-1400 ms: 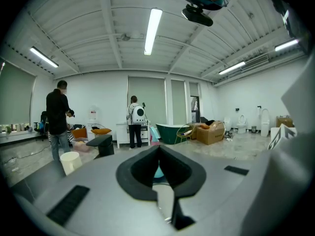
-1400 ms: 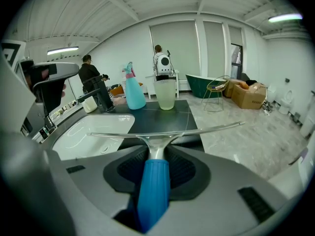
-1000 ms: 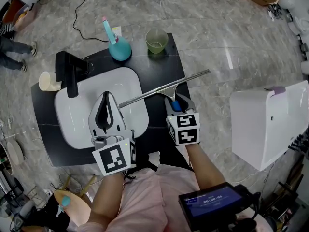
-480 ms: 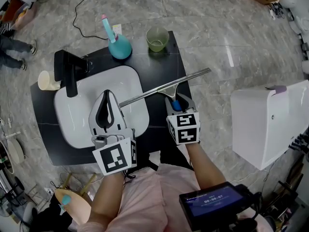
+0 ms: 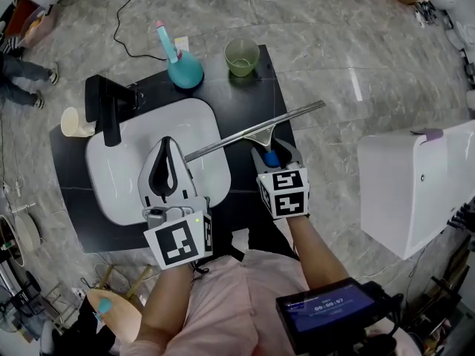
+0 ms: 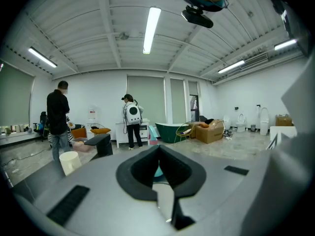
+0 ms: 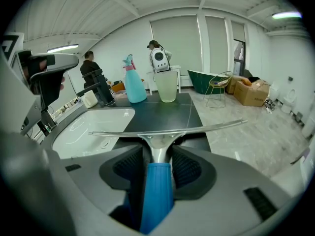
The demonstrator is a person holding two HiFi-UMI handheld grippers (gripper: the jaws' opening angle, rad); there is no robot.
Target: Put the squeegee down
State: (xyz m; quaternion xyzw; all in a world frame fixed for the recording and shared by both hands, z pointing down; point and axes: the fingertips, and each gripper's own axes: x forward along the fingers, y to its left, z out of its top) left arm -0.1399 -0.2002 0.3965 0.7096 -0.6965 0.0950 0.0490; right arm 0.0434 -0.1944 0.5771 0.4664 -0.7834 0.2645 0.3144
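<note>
My right gripper [image 5: 273, 151] is opening, squeegee [image 5: 252, 131] handle sitting loose between the jaws; blade is overhanging the table [image 5: 249, 99] edge and could tip off.

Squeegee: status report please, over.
Left tool shut, empty, over sink. Right tool opening, squeegee handle between jaws. Blade across counter, nothing in its way.

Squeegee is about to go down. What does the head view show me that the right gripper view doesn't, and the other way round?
Head view only: the screen by the person's lap and the black cable on the floor. Right gripper view only: the right gripper with its jaws opening round the squeegee's blue handle, and two people at the back. Both: squeegee, basin, spray bottle, green cup.
</note>
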